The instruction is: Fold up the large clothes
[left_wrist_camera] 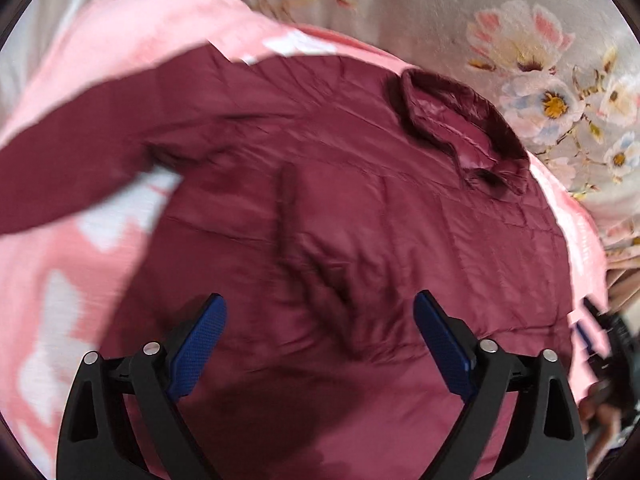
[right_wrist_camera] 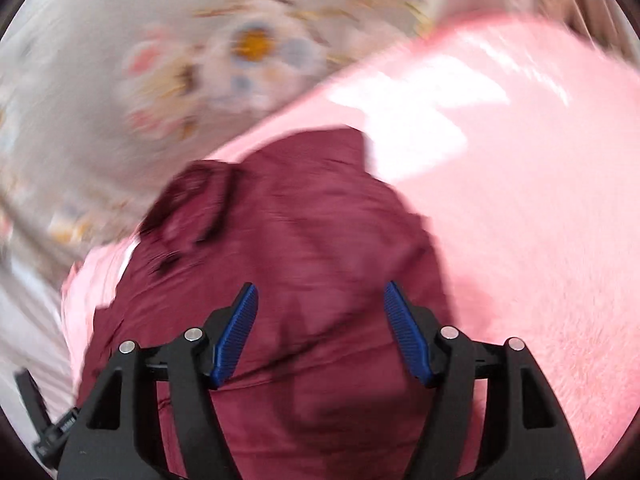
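A dark maroon quilted jacket (left_wrist_camera: 360, 208) lies spread on a pink blanket (left_wrist_camera: 60, 280), collar (left_wrist_camera: 460, 128) at the upper right, one sleeve (left_wrist_camera: 80, 152) stretched out to the left. My left gripper (left_wrist_camera: 320, 312) is open and empty above the jacket's body. In the right wrist view the same jacket (right_wrist_camera: 300, 260) lies bunched, its collar (right_wrist_camera: 192, 204) at the left. My right gripper (right_wrist_camera: 320, 304) is open and empty above it. Both views are motion-blurred.
The pink blanket (right_wrist_camera: 520, 200) with white patches covers a bed with a grey floral sheet (left_wrist_camera: 540, 60), which also shows in the right wrist view (right_wrist_camera: 160, 60). The other gripper's dark body (left_wrist_camera: 608, 340) shows at the right edge.
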Motion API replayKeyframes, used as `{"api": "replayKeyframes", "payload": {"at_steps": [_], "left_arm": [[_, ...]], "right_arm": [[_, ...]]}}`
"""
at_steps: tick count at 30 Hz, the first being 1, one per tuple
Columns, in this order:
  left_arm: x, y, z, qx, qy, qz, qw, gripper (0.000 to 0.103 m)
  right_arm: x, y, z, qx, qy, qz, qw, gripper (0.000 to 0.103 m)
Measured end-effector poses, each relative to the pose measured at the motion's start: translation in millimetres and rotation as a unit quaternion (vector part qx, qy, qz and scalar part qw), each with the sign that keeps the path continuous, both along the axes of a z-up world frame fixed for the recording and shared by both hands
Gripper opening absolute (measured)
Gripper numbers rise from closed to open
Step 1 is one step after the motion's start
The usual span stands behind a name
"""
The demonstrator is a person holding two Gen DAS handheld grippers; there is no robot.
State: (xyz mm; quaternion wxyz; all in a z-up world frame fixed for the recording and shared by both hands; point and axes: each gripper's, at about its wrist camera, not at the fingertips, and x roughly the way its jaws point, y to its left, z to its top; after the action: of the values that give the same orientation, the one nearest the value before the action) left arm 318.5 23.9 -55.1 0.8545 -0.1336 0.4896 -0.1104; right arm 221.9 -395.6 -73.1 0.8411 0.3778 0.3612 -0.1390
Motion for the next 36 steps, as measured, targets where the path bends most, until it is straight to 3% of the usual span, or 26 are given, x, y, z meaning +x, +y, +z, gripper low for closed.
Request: {"api": "replayKeyframes", "payload": {"at_steps": [3,5,6,7,8,9,11,13,15,18,22,26,28,30,35,36], "left_arm": [[13.3,-12.8,-4.0,-0.008,0.007,-0.001,0.9999,0.077],[23.3,-16.4,-4.1,0.000,0.009,0.001,1.0000,0.058],[29.3,-16.8,-3.0,0.005,0.009,0.007,0.9999,0.040],[34.4,-17.6,-1.2,0.010,0.009,0.011,0.9998,0.018],[39.3,-17.8,2.8,0.015,0.005,0.011,0.9998,0.009],[41.0,-15.9,6.9,0.015,0.000,0.009,0.9998,0.003],[40.1,-15.0,24.1,0.029,-0.034,0.005,0.9990,0.003],[34.7,-15.5,35.7,0.053,-0.065,0.001,0.9965,0.002],[31.9,-20.8,28.5,0.085,-0.073,-0.007,0.9937,0.002],[36.5,-27.0,-4.2,0.112,-0.041,-0.018,0.9927,0.003],[30.0,-30.1,-18.5,0.129,-0.059,-0.018,0.9897,0.006],[25.3,-36.3,-19.1,0.161,-0.081,-0.012,0.9835,0.013],[22.7,-32.5,-14.0,0.173,-0.083,-0.005,0.9814,0.033],[14.6,-20.8,0.6,0.185,-0.095,0.006,0.9782,0.044],[-4.9,-18.2,51.5,0.171,-0.139,0.022,0.9752,0.057],[-6.3,-25.1,58.8,0.167,-0.144,0.013,0.9753,0.065]], "right_arm": [[15.2,-18.4,-21.4,0.046,-0.001,-0.008,0.999,0.064],[27.2,-20.0,-21.2,0.040,-0.001,-0.002,0.999,0.064],[35.0,-22.2,-19.5,0.034,-0.004,-0.002,0.999,0.063],[39.1,-24.0,-17.5,0.033,-0.015,-0.003,0.999,0.050],[40.5,-27.5,-13.9,0.033,-0.024,-0.007,0.999,0.036],[39.1,-30.8,-7.4,0.028,-0.030,-0.015,0.999,0.009],[29.8,-33.9,6.3,0.021,-0.062,-0.020,0.998,0.003],[21.6,-24.5,21.3,-0.030,-0.071,-0.014,0.997,0.002],[24.8,-13.4,14.2,-0.091,-0.030,0.002,0.995,0.002],[35.7,-7.3,-18.2,-0.121,0.050,0.016,0.991,0.002],[37.9,-5.4,-28.3,-0.135,0.070,0.023,0.988,0.001],[44.7,3.6,-19.9,-0.184,0.099,0.030,0.977,0.006],[34.4,12.9,-4.0,-0.220,0.097,0.008,0.971,0.023],[18.9,27.9,20.6,-0.237,0.059,0.008,0.970,0.035],[23.9,89.8,58.7,-0.246,-0.005,0.084,0.966,0.046],[31.8,109.4,60.6,-0.247,-0.010,0.111,0.963,0.047]]}}
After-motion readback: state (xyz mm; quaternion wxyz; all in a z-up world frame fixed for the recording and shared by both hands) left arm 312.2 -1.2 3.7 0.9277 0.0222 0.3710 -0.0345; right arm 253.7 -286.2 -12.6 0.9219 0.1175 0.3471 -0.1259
